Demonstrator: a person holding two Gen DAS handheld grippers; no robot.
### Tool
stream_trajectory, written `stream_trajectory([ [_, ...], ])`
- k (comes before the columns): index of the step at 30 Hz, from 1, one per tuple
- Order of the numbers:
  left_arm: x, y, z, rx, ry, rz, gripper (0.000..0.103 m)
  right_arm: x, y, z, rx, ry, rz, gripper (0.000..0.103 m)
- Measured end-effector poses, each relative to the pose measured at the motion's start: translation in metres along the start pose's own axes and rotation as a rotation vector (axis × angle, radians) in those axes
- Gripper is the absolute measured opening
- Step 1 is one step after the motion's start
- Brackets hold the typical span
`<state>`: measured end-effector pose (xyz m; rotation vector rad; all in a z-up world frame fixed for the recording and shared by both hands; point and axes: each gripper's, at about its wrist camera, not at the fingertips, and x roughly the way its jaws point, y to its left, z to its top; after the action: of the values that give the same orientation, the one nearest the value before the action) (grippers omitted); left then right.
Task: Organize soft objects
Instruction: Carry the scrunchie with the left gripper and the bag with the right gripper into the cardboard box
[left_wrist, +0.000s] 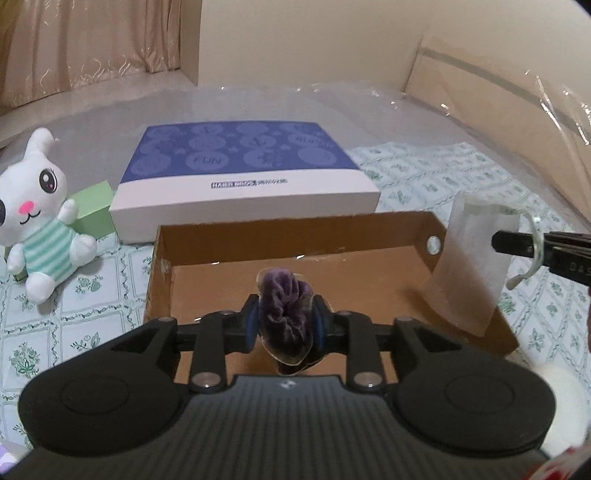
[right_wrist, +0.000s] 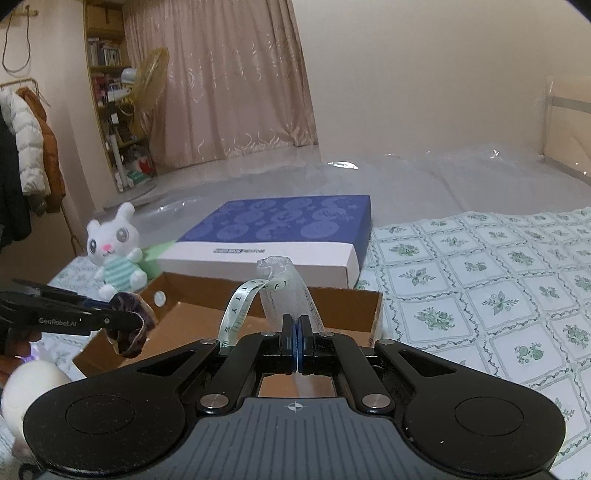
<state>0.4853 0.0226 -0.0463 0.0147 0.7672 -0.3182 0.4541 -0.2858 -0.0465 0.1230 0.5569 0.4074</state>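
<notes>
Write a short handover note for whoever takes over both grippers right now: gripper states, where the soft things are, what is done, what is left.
Left gripper: purple velvet scrunchie between its pads, over the open cardboard box; not yet dropped.
Right gripper: shut on a clear pouch with a measuring tape, at the box's right side.
Box interior looks bare where visible; nothing is seen stowed.
Left to do: set both items in the box. The white plush rabbit sits on the bed left of the box, by the blue-and-white box.
</notes>
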Motion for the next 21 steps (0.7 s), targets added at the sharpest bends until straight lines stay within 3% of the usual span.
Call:
stream_trajectory([
  [7,0.003,0.008,-0.002,-0.007,0.033,0.015,0.038,0.011,0.003,-0.002,-0.01,0.018,0.009,0.001],
  [15,-0.012,0.018,-0.005,-0.011,0.019,0.037,0.038,0.025,0.015,0.001,-0.049,0.044,0.037,0.001],
  [21,-0.024,0.025,-0.01,-0.015,0.021,0.058,0.038,0.041,0.008,0.005,0.092,0.115,0.115,0.004],
])
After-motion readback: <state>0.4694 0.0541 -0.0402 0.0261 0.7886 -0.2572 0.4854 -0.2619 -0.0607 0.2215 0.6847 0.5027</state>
